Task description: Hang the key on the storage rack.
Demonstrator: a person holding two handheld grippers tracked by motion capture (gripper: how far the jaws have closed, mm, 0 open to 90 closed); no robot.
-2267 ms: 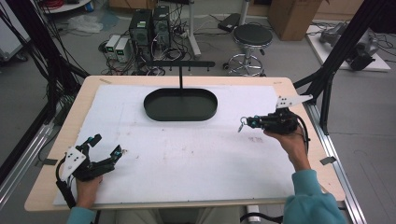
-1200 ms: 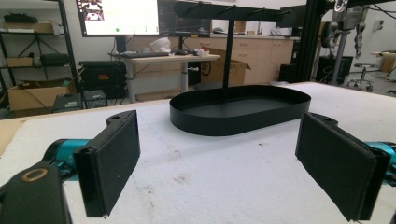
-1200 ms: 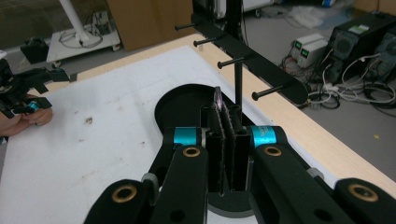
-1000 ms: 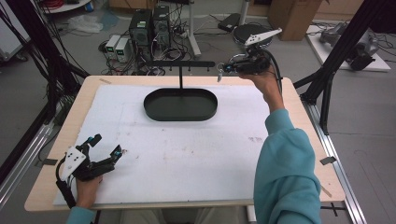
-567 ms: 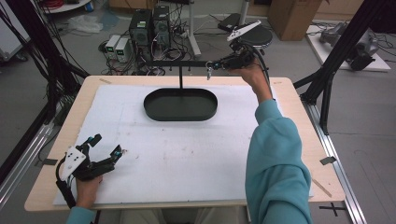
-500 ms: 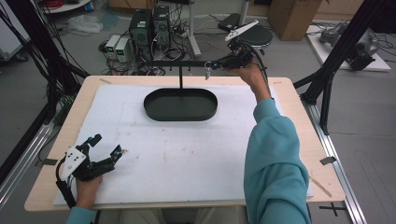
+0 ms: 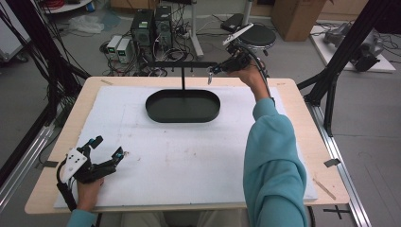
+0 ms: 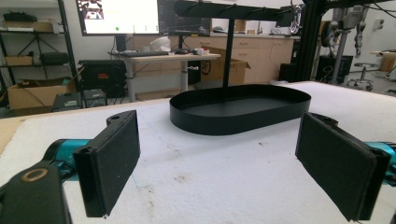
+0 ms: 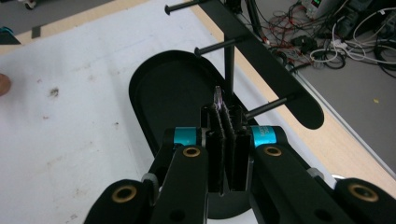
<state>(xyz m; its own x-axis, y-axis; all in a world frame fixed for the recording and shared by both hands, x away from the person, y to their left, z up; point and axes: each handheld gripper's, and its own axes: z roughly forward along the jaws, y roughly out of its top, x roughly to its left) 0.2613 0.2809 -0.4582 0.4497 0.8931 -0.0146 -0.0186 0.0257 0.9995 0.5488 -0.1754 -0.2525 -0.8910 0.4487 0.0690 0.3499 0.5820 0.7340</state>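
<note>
At the top centre, the right claw [image 7: 211, 74] pinches a small thin trinket [image 9: 218, 96] just beside the rack's [image 7: 182, 64] right peg [image 9: 266, 108]. The left claw [image 7: 108, 149] rests spread, lower left on the tabletop [image 7: 189, 156].

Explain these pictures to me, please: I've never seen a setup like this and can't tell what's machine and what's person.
There is no robot arm here. A person at a table holds a hand-held two-jaw gripper in each hand. The high view looks down from above the person's side. The other two views come from cameras riding on the grippers, looking along their black jaws.

On the table's white mat stands a black oval tray with an upright post carrying a bar with pegs.

The left gripper rests near the table's front left corner, jaws wide open, holding nothing. The right gripper is raised at the bar's end. Its jaws are shut on a small thin thing, too small to identify, close to one peg.
</note>
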